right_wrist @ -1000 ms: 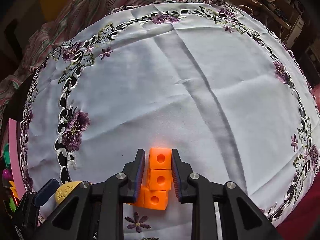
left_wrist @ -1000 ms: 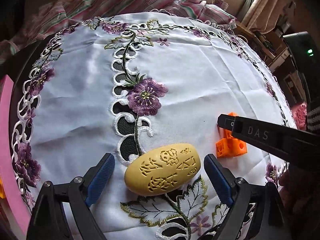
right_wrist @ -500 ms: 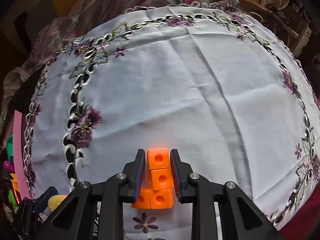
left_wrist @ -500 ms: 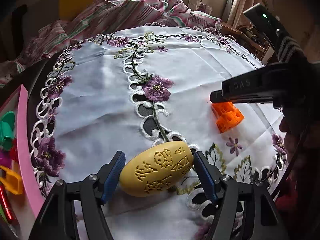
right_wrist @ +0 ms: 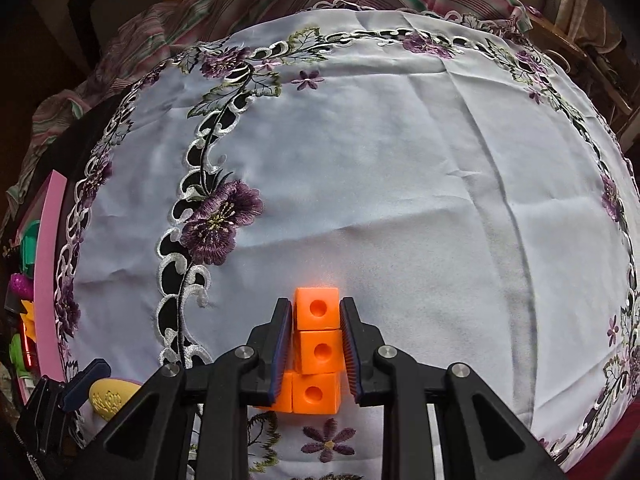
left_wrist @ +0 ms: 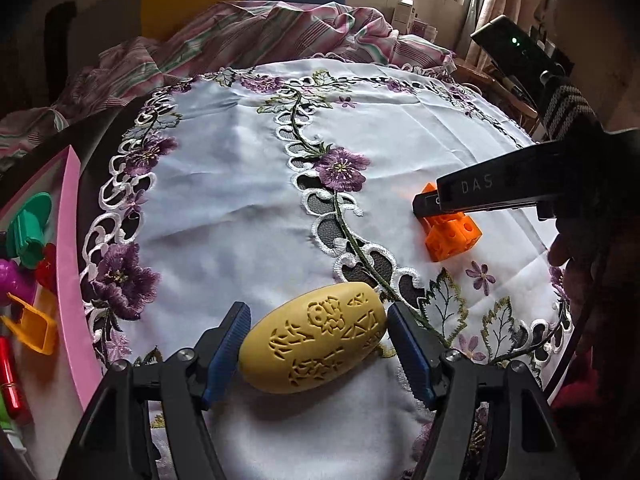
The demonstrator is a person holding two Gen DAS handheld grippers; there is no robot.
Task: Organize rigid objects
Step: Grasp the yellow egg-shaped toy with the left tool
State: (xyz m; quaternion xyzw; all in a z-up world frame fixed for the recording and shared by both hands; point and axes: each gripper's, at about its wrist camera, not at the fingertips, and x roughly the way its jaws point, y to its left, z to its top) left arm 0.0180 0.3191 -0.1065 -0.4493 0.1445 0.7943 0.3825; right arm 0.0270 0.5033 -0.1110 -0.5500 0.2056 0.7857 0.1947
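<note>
The left claw [left_wrist: 316, 344] had just been closing and now had its blue ribbed pads [left_wrist: 228, 350] pressed against both ends of a yellow oval block carved with cut-out figures [left_wrist: 316, 342], clamped on it. The right claw [right_wrist: 314, 344] was drawn nearly together, gripping a cluster of orange plastic cubes with round holes [right_wrist: 318, 346] by its upper cubes, while the lowest cubes stuck out below the pads. Both things sat on the white embroidered tablecloth with purple flowers [left_wrist: 224, 184] covering the worktop: the yellow block at the cloth's near edge beside the scrolled cutwork vine, the orange cubes to the right of that vine, well apart from the block. Beyond the cloth's left edge stood a pink tray [left_wrist: 70, 248] holding small coloured plastic toys [left_wrist: 30, 232]. A striped pink fabric [left_wrist: 256, 36] lay bunched past the cloth's far edge.
</note>
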